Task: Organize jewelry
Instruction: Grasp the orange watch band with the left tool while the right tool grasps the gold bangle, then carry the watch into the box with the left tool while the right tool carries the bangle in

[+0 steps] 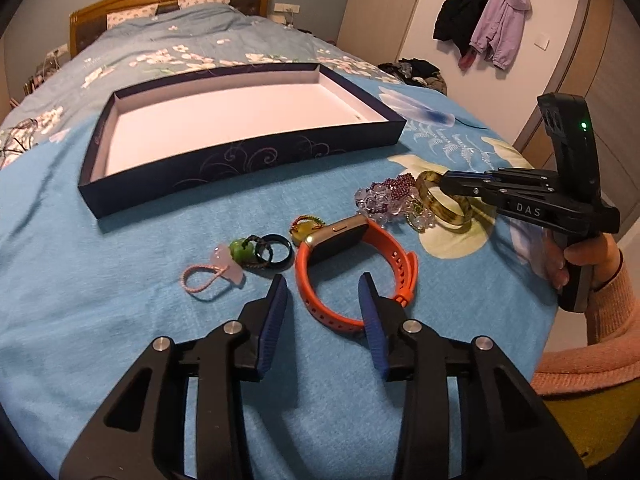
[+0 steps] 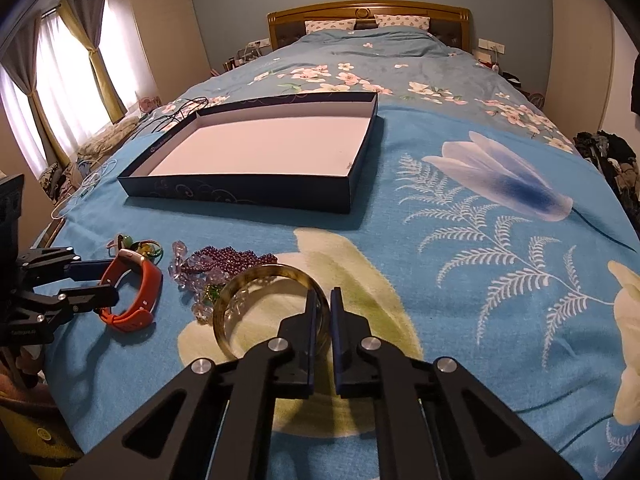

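Observation:
A dark blue box lid (image 1: 248,160) with a white inside lies open and empty on the bed; it also shows in the right wrist view (image 2: 240,194). My left gripper (image 1: 323,282) is open, its jaws on either side of the near part of an orange watch (image 1: 352,248). My right gripper (image 2: 321,298) is shut on the rim of an amber bangle (image 2: 256,280), also seen in the left wrist view (image 1: 440,204). Purple and clear bead strings (image 1: 384,196) lie beside the bangle. A dark ring (image 1: 276,256), a green pendant (image 1: 240,250) and a pink pendant on a cord (image 1: 220,268) lie left of the watch.
Everything lies on a blue flowered bedspread (image 2: 460,300). The headboard (image 2: 368,12) is far behind the box. Cables (image 2: 176,114) lie at the bed's left edge. Coats (image 1: 492,16) hang on the wall to the right.

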{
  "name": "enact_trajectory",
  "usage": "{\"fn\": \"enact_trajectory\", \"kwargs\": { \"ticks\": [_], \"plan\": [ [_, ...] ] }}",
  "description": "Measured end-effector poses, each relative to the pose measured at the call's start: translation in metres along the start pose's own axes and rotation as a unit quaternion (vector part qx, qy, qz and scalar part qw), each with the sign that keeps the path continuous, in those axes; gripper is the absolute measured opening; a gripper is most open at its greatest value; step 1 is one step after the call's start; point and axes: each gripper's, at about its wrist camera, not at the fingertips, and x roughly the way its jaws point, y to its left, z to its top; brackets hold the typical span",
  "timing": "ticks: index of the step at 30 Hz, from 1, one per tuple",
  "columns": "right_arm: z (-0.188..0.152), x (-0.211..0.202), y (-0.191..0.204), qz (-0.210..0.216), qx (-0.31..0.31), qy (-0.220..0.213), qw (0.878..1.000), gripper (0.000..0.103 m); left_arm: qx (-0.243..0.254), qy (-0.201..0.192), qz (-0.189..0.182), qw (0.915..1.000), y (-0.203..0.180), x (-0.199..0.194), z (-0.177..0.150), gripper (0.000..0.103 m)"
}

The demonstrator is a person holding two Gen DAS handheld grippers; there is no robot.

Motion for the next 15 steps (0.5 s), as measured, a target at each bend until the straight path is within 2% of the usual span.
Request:
{"fn": "enact_trajectory", "kwargs": {
  "ticks": [4, 6, 12, 15],
  "plan": [
    [0.001, -0.008, -0.003, 0.011, 0.003, -0.012, 1.000, 0.005, -0.008, 0.010, 0.011, 0.9999, 0.004, 0.002, 0.006, 0.014],
    [0.003, -0.013, -0.004, 0.016, 0.005, -0.021, 1.000, 0.005, -0.015, 0.012, 0.018, 0.9997, 0.007, 0.002, 0.009, 0.008],
    [0.013, -0.024, 0.001, 0.027, -0.002, -0.046, 0.999, 0.005, -0.017, 0.005, 0.020, 0.9996, 0.006, -0.003, 0.010, 0.007],
    [0.024, -0.026, 0.004, 0.035, -0.004, -0.056, 0.998, 0.005, -0.019, -0.015, 0.016, 0.9996, 0.007, -0.014, 0.013, 0.007]
  ]
}}
